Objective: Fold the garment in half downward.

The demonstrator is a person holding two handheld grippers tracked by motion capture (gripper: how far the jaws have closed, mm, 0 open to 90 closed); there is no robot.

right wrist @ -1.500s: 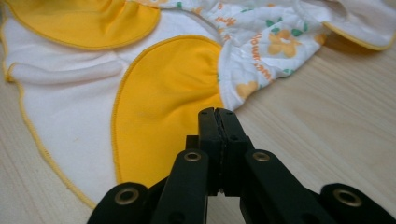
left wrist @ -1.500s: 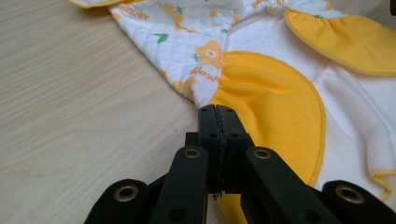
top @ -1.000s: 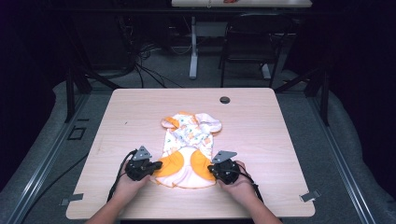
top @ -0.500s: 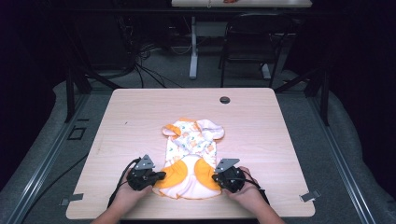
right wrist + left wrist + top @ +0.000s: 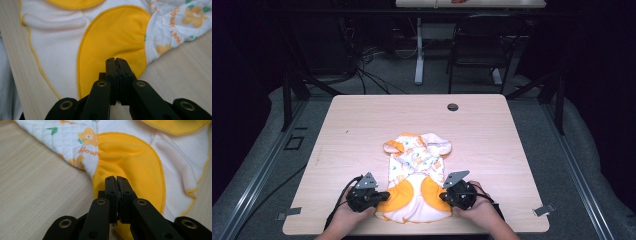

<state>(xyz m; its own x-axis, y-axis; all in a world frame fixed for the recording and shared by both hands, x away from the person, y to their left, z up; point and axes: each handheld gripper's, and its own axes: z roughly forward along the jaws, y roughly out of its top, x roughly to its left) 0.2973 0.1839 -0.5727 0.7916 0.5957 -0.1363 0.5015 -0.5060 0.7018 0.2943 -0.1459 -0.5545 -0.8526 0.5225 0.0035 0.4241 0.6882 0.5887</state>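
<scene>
In the high view, the baby garment [image 5: 416,175] lies flat on the counter [image 5: 362,130], in the lower middle of the frame, with its white, flower-printed top toward the far side and its two orange panels toward you. Your left gripper [image 5: 384,195] sits at the garment's lower left edge and your right gripper [image 5: 443,195] at its lower right edge, each held in a hand that comes in from the bottom of the frame. A small dark round fitting [image 5: 453,106] sits in the counter near its far edge, well apart from the cloth.

In the left gripper view, your jaws stand together at the middle of the frame, over the edge of the orange panel [image 5: 130,162]. They have just been opening a little; whether any cloth is pinched between them I cannot tell. The printed white fabric fills the upper left.

In the right gripper view, your jaws are likewise pressed close together over the lower rim of the other orange panel [image 5: 112,35], with bare wood to the right. The printed fabric lies in the upper right corner.
</scene>
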